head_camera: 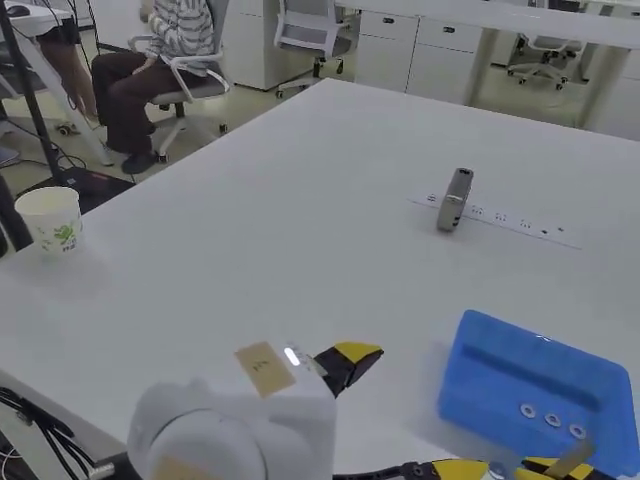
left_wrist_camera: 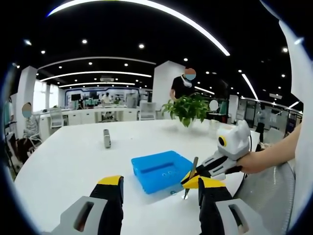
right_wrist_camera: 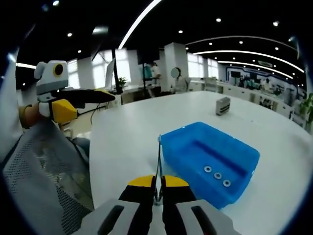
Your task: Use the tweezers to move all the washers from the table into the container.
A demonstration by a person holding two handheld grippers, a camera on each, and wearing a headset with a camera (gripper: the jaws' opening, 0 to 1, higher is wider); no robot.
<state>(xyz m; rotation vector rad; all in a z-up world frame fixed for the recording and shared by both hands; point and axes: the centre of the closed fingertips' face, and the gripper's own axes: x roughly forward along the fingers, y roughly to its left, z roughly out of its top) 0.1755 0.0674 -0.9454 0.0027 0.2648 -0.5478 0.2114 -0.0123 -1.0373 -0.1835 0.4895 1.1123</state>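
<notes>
Right gripper view: my right gripper (right_wrist_camera: 159,185) was clamped on the tweezers (right_wrist_camera: 158,159), pinching them at their rear end so that the thin legs stood clear ahead of the jaws. By my judgement, that hold kept the tips free to work. Their long axis ran straight on from the gripper, tips pointing away from me toward the near corner of the blue container (right_wrist_camera: 234,164), which sat on the white tabletop (right_wrist_camera: 127,132). Three washers (right_wrist_camera: 217,175) lay in a short row on the container's floor, close to one another. From the left gripper view the tweezers slanted tips-down, ending just beside that same corner. Whether they touched the tabletop I could not tell. My left gripper (left_wrist_camera: 160,185) was held with its jaws spread wide and nothing between them, facing the container from well apart. I judged it was parked there to stay out of the working hand's way. With three washers in the container, the job looked well along, though I could not tell whether any washer lay on the tabletop.
</notes>
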